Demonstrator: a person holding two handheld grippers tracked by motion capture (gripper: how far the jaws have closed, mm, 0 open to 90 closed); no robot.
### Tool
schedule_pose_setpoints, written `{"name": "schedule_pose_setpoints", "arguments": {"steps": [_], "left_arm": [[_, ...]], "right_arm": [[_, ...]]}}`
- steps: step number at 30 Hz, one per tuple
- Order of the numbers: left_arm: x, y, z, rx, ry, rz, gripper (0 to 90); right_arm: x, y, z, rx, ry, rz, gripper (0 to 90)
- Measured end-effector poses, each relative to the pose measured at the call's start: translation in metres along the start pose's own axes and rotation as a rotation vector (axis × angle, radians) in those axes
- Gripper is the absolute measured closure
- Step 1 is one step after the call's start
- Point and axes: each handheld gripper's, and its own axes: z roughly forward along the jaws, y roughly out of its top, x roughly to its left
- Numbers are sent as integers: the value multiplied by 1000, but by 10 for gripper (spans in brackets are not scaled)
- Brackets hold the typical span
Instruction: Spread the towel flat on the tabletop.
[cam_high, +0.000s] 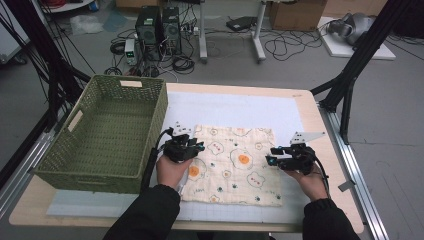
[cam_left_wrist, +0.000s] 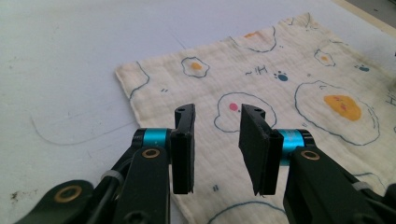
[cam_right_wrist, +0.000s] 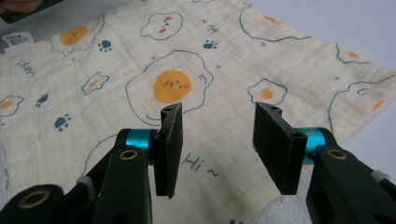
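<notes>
On the table (cam_high: 310, 107) I see the cloth (cam_high: 235, 167) lying flat beside the basket (cam_high: 107, 135); my left gripper (cam_high: 199, 146) and right gripper (cam_high: 269, 156) hover over its opposite edges, jaws spread, pinching nothing.

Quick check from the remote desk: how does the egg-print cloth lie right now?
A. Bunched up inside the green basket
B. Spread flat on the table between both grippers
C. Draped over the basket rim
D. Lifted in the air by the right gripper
B: the cloth lies flat on the table, beside the green basket, with the open left gripper and right gripper at its sides.
</notes>
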Motion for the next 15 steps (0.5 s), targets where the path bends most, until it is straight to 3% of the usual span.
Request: {"name": "schedule_pose_setpoints", "arguments": {"steps": [15], "left_arm": [[1,0,1,-8,-6,-9,645]], "right_arm": [[1,0,1,-20,-1,13,493]]}}
